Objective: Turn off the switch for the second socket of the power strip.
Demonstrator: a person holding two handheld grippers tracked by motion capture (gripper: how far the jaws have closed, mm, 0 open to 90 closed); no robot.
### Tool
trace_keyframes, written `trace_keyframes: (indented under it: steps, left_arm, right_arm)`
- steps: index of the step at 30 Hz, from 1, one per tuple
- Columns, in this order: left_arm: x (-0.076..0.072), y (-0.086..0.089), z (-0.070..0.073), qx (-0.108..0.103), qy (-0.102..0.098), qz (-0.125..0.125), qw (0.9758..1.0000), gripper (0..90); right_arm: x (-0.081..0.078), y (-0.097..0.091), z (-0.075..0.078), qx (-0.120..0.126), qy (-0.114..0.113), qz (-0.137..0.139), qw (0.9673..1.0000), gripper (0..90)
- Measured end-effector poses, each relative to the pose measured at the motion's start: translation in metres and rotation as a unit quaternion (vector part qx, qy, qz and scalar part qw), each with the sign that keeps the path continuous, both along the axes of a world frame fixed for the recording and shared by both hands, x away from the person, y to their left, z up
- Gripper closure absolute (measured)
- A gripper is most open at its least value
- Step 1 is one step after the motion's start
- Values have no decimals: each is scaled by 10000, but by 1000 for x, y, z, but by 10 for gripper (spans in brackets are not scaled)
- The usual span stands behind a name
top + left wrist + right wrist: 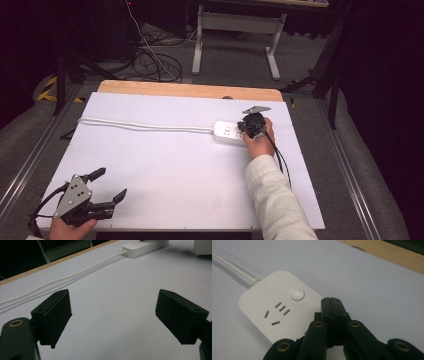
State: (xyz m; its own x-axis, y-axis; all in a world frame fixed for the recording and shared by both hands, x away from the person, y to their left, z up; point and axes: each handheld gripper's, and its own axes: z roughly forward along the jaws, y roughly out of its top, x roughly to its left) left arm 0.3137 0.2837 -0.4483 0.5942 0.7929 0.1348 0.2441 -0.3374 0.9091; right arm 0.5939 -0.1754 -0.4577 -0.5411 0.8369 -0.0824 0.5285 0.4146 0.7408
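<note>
Right gripper (248,128) sits over the right end of the white power strip (229,132), fingers clenched flat together with nothing between them. In the right gripper view the closed tips (331,302) hover just beside the strip's round button (297,294), over the strip's near edge; can't tell if they touch the casing. Power strip lies on the far right part of the tabletop (165,165), well apart from the left gripper (102,187).

Left gripper rests at the near left corner, fingers released and spread wide, nothing between them, bare tabletop under the gap. Left gripper view: two black blocky pads (53,315), matte, with small screw holes on the top faces.

Strip: smooth glossy white plastic, rounded corners, flat top, one visible socket group (275,312) of slanted and straight slots, small embossed logo near the cord end. White cord (145,125) is round, rubbery, runs left from the strip along the far side of the tabletop. Tabletop is a matte white sheet over a light wooden board (190,90) showing at the far edge.

High view gives the whole layout, the cream sleeve (275,200) and the grey three-cornered plate on each gripper. Right gripper view gives the button and slot detail. Left gripper view shows the strip's cord end (127,251) far off.
</note>
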Motion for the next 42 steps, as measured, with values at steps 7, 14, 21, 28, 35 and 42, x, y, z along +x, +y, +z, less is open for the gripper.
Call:
trace_keyframes:
  steps: [7,14,21,28,35,42]
  left_arm:
    - [0,0,0,9,-1,-5,10000,141]
    - [0,0,0,4,0,-9,10000,142]
    - [0,-1,0,29,-27,-26,10000,142]
    - [0,0,0,-5,-9,-47,10000,142]
    - [-1,1,1,-30,-26,-23,10000,141]
    - [3,1,0,-48,23,-22,10000,137]
  right_arm:
    - [-1,2,0,-17,1,-81,10000,900]
    - [0,1,0,27,54,-81,9999,900]
    - [-1,5,1,-119,18,-141,9998,900]
    - [-1,6,1,-119,54,-191,9997,900]
    - [-1,7,2,-149,121,-289,9994,900]
    - [-7,3,14,205,-218,-419,9987,900]
